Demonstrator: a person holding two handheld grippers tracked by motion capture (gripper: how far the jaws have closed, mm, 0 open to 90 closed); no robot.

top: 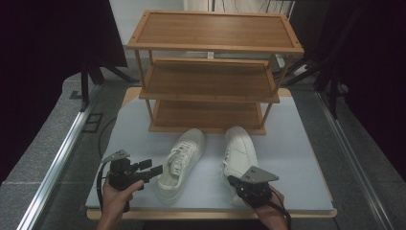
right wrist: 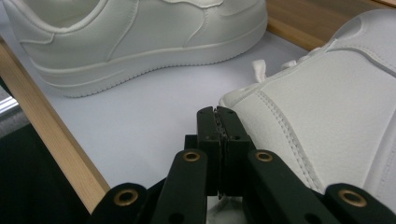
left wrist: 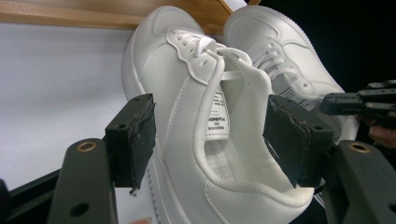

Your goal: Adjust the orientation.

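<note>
Two white sneakers [top: 184,160] still sit on the bench [top: 297,158] before the bare wooden shoe rack [top: 210,72] — left claw [left wrist: 210,140] wide around one heel, right claw [right wrist: 218,126] pinched shut beside the other, gripping nothing.

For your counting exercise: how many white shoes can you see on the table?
2. The left shoe lies in front of the wooden rack, toe towards it; the right shoe lies beside it, to its right.

This is looking like a recording studio or lab set-up rather than a home: black curtains [top: 43,43] are hanging on both sides, tripod legs [top: 103,74] are standing on grey carpet [top: 43,153], and a metal rail [top: 57,163] is running beside a white board [top: 297,143] bearing a wooden rack [top: 210,45].
</note>
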